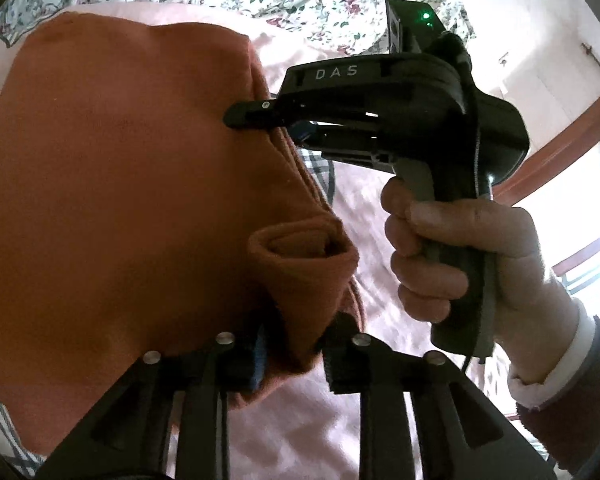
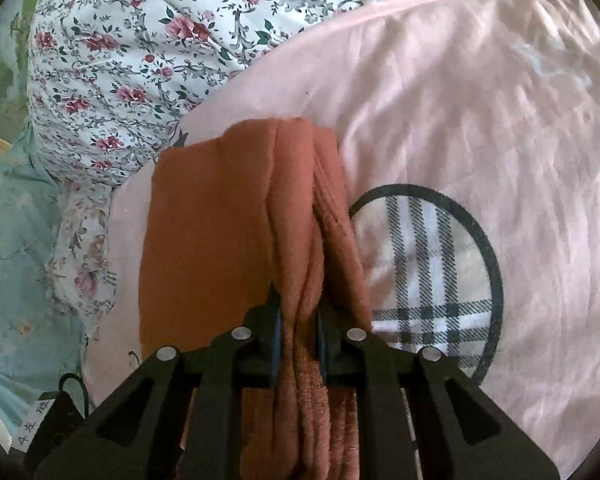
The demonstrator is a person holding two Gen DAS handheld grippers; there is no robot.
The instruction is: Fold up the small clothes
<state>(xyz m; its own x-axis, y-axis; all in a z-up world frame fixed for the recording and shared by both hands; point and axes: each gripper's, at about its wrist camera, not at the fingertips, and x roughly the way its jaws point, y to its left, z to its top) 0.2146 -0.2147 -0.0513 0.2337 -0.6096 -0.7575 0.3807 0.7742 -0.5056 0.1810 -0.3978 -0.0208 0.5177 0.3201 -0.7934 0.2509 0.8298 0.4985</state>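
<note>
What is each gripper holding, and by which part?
Both hold the orange garment: the right gripper pinches its bunched folded edge, the left gripper grips the edge beside the cuff-like opening.

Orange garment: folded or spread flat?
Folded, held up. The orange garment shows several stacked layers along one edge; both the right gripper and left gripper pinch that bunched edge above the pink sheet.

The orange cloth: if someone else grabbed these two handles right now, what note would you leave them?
Left gripper: shut on a bunched edge of the orange cloth.
Right gripper: shut on the cloth's gathered folds.
Cloth: held up between both, above the pink sheet with its plaid patch.
Done: gathered into lengthwise folds.
Left: lay it flat, finish the fold, let go.
</note>
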